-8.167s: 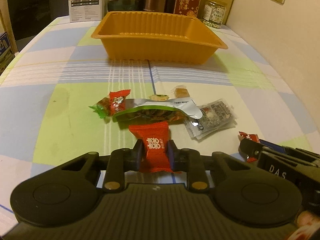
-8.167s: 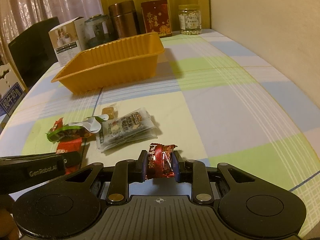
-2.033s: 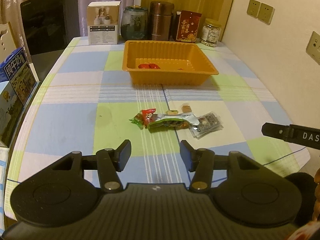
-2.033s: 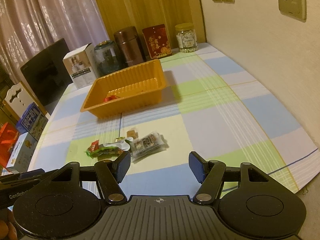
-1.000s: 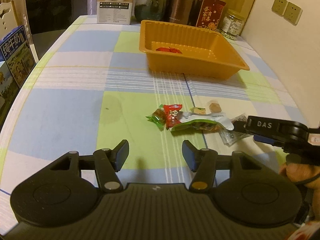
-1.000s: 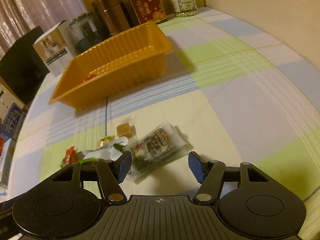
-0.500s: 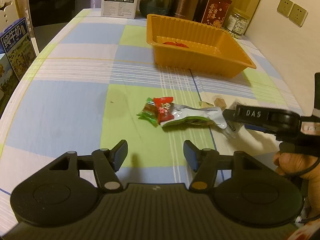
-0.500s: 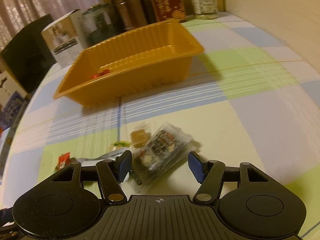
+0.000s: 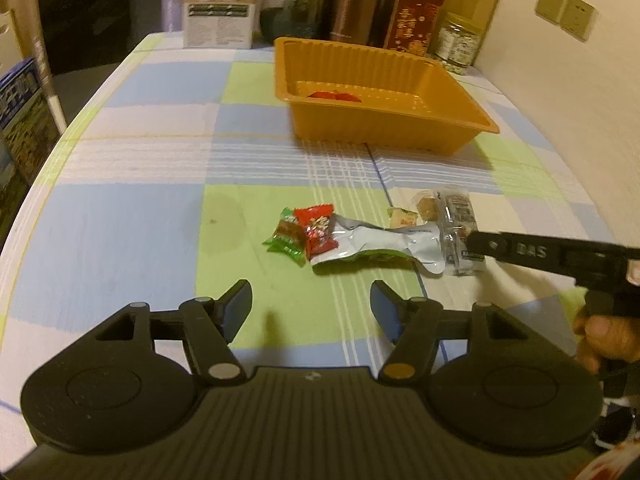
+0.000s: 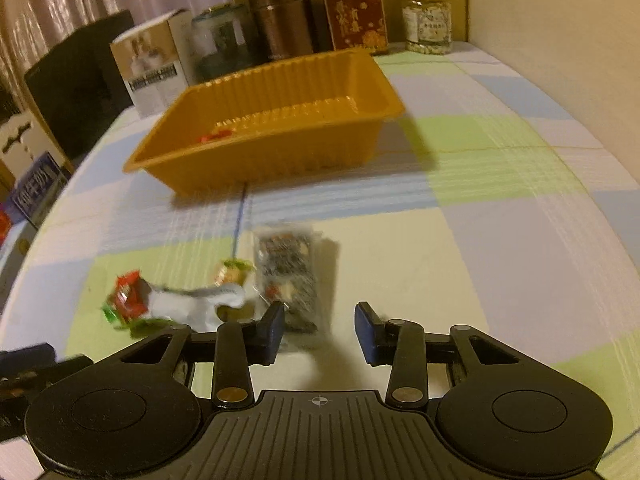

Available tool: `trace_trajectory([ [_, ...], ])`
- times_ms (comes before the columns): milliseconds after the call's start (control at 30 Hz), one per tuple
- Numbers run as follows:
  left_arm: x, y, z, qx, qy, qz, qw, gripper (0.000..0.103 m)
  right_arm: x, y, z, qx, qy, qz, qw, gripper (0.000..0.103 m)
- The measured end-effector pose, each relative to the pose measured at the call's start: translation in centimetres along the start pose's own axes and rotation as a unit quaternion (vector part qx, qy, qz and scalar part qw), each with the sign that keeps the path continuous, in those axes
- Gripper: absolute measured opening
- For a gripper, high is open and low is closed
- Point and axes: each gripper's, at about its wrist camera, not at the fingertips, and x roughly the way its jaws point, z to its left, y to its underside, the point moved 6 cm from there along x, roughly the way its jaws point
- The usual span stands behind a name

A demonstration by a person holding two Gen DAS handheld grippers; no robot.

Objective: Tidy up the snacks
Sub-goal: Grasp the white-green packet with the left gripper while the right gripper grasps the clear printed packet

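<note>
Both tongs have dropped toward the snack pile since a second ago. Right tongs (image 10: 319, 328) have just been closing, jaws now narrow around the near end of the clear packet (image 10: 289, 276), pads not yet pressing it. Left tongs (image 9: 311, 307) have just been opening and stand wide and empty, short of the red candy (image 9: 318, 229). The tray (image 9: 452, 128), ribbed orange plastic, sits well beyond on the desk (image 9: 120, 216), red sweets inside. Likely trouble: the packet's thin, slick, flat film could slide or buckle away as the jaws pinch. The crinkled silver-green pouch (image 9: 372, 242) touches it and may get dragged along.
</note>
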Motion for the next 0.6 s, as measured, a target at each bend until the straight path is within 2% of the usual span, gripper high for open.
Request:
trace_trajectory([
  [133, 0.6, -0.5, -0.3, 0.048, 0.0, -0.007, 0.9988, 0.062, 1.3, -0.8, 1.3, -0.024, -0.006, -0.007, 1.0, 0.04],
  [267, 1.4, -1.4, -1.0, 0.114, 0.004, -0.018, 0.9934, 0.062, 2.3, -1.6, 1.7, -0.034, -0.009, -0.006, 0.999, 0.04],
  [400, 2.3, -2.2, -2.3, 0.196, 0.009, -0.032, 0.9802, 0.062, 2.4, -2.2, 1.7, -0.023, -0.02, -0.004, 1.0, 0.04],
  [500, 3.3, -2.5, -3.0, 0.244, 0.013, -0.029, 0.9691, 0.062, 2.6, -2.4, 1.8, -0.018, -0.028, -0.003, 0.999, 0.04],
  [600, 4.3, -2.5, -3.9, 0.29, 0.027, -0.023, 0.9564, 0.062, 3.1, -2.5, 2.1, -0.028, -0.019, 0.0, 0.999, 0.041],
])
